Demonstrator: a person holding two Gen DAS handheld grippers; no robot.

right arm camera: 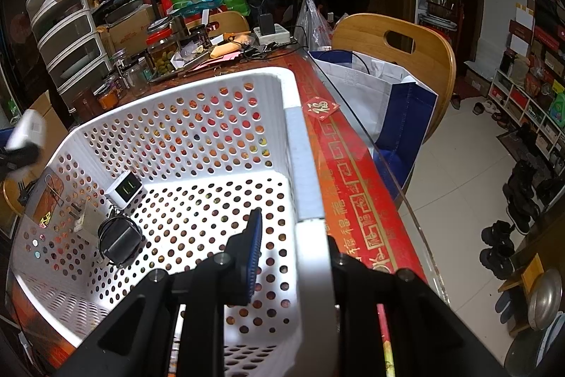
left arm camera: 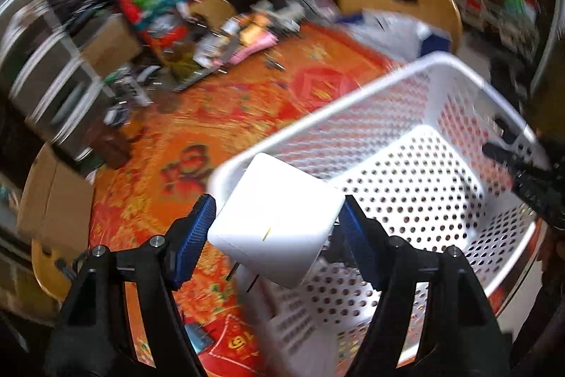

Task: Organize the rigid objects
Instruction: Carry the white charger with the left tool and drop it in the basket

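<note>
White charger block (left arm camera: 275,218), clamped in the left tool (left arm camera: 277,228), hangs over the basket rim (left arm camera: 317,115); a slip drops it outside. Right tool (right arm camera: 300,257) clamps the basket wall.

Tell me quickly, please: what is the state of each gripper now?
Left gripper: closed on the white charger, above the basket's edge.
Right gripper: closed on the white basket wall.

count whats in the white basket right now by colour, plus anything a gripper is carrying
white charger in basket: 1
black adapter in basket: 1
white charger held by left gripper: 1
total: 3
</note>
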